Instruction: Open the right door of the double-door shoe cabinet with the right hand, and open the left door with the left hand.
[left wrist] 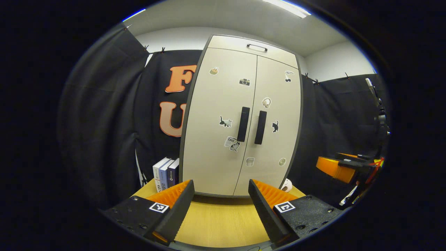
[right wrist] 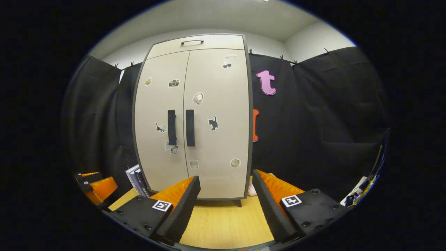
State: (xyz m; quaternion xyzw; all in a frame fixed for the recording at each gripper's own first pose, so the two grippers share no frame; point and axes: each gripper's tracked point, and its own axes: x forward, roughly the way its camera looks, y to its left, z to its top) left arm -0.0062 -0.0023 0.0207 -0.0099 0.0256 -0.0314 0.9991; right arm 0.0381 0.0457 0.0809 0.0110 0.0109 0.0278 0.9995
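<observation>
Hard to read: small stickers on the doors, too tiny for detail. Books (left wrist: 166, 173) beside cabinet's left side partly hidden behind the left finger (left wrist: 176, 209) in left gripper view; small pale object (left wrist: 286, 185) at cabinet's right foot half hidden, can't tell what. Other gripper cut off at the edge in each view: right gripper (left wrist: 343, 166) at far right of left gripper view, left gripper (right wrist: 95, 186) at lower left of right gripper view.

Shoe cabinet (left wrist: 240, 118) upright on wooden table (left wrist: 219, 223), both doors closed, w/ a flap and handle on top. Left door (left wrist: 217, 122) and right door (left wrist: 273, 122) meet at centre, left handle (left wrist: 243, 124) and right handle (left wrist: 260, 127) just beside each other, vertical.

Left gripper (left wrist: 220, 209): jaws spread wide, nothing between, well short of cabinet, gap lined up roughly under the door seam. In right gripper view, right gripper (right wrist: 224, 209) also released, jaws wide apart and empty, apart from cabinet; right handle (right wrist: 190, 128) sits above and left of its gap, right door (right wrist: 217, 122) ahead.
</observation>
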